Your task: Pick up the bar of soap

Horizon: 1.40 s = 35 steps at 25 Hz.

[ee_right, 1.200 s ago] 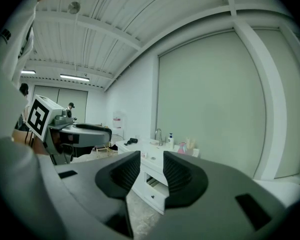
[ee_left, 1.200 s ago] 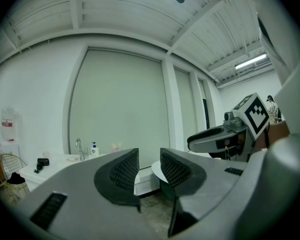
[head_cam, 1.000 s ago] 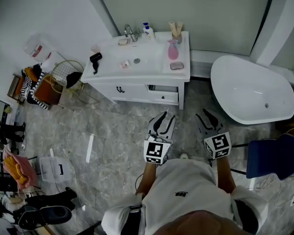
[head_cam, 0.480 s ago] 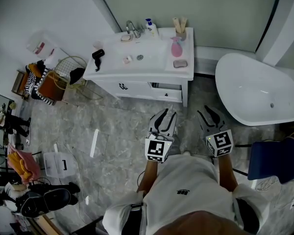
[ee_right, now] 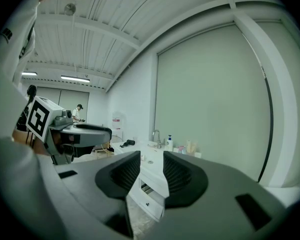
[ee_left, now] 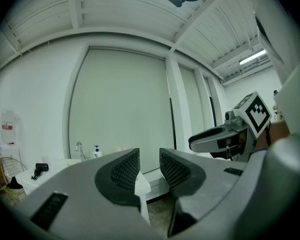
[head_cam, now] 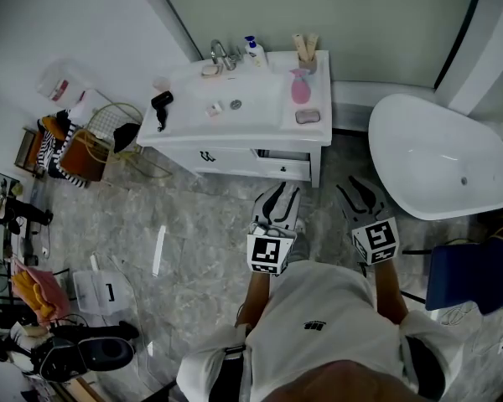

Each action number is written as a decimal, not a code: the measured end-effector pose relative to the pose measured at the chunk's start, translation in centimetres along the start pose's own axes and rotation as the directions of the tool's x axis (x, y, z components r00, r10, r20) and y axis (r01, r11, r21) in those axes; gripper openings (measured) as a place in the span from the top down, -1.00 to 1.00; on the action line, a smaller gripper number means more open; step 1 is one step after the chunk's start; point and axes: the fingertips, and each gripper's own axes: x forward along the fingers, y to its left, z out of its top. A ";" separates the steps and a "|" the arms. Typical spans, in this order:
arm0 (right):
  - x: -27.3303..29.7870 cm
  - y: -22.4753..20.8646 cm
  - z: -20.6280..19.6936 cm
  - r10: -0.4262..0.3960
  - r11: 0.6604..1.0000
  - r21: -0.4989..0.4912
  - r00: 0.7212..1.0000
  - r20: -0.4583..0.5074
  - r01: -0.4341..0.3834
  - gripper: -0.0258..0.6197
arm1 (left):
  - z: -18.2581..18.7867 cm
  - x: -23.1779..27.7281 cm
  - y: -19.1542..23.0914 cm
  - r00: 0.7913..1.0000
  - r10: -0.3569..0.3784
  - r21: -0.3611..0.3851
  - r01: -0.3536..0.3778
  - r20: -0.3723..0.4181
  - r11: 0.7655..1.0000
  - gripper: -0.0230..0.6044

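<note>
The white vanity (head_cam: 193, 132) stands at the far side of the floor, well ahead of both grippers. A small pale bar, likely the soap (head_cam: 211, 70), lies by the faucet (head_cam: 220, 54). A greyish block (head_cam: 308, 116) rests on the counter's right end. My left gripper (head_cam: 277, 201) and right gripper (head_cam: 358, 194) hang over the floor near my body. Each is open by a narrow gap and holds nothing. The left gripper (ee_left: 149, 160) looks toward the vanity's corner (ee_left: 141, 183). The right gripper (ee_right: 151, 165) frames the vanity's drawers (ee_right: 149, 200).
A white bathtub (head_cam: 436, 162) fills the right side, with a blue chair (head_cam: 469, 270) in front of it. On the counter are a hair dryer (head_cam: 161, 101), a pump bottle (head_cam: 253, 51) and a pink bottle (head_cam: 299, 86). A wire basket (head_cam: 113, 124) and clutter line the left.
The head view has swayed slightly, so the vanity sits a little further left. Both grippers hold the same spot in front of my body, gaps unchanged.
</note>
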 end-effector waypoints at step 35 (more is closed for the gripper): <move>18.9 -4.7 2.9 -0.085 0.996 0.001 0.996 -0.040 0.085 0.44 | -0.6 13.7 15.1 0.994 -0.109 -0.013 0.109 0.021 0.994 0.49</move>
